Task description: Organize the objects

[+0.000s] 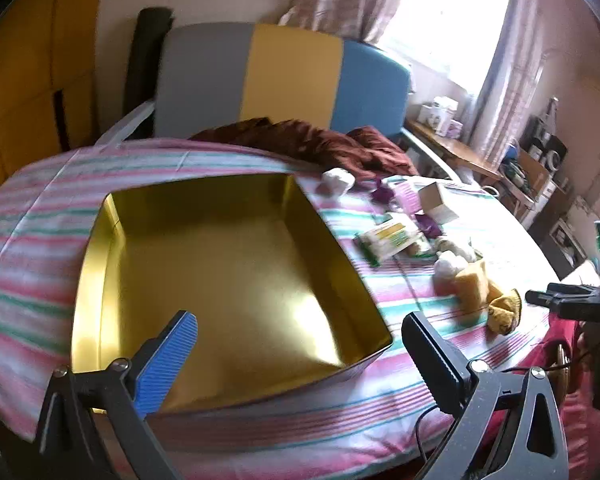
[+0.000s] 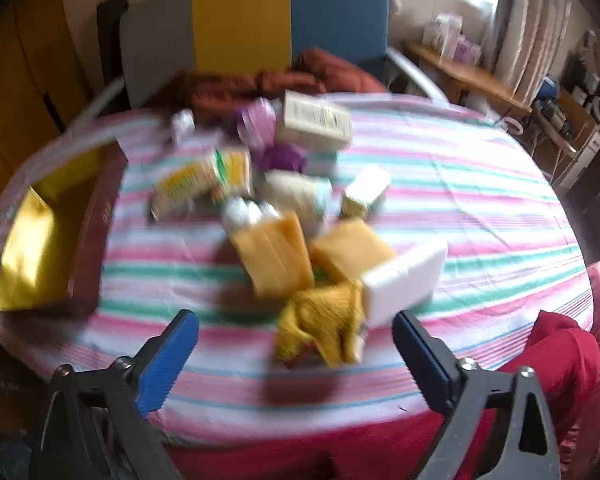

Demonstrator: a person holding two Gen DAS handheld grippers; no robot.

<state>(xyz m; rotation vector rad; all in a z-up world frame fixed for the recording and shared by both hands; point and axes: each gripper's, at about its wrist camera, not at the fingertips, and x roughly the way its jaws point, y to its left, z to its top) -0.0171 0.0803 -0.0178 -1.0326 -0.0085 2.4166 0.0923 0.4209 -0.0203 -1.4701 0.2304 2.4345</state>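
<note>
Gold tin (image 1: 236, 264) lies under the left tool (image 1: 300, 344); right tool (image 2: 296, 332) faces the pile; both gape apart.

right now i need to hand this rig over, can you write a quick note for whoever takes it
Left gripper: open, holding nothing, hovering over the near edge of the gold-lined rectangular tin box.
Right gripper: open, holding nothing, facing the pile, nearest the crumpled yellow cloth.
Things: the box sits on the left of the pink and green striped tablecloth; orange sponges, a white rectangular block, small cartons and purple items lie in a loose pile to its right.
Done: nothing visible in the box.
Left: move the pile into the box.
</note>
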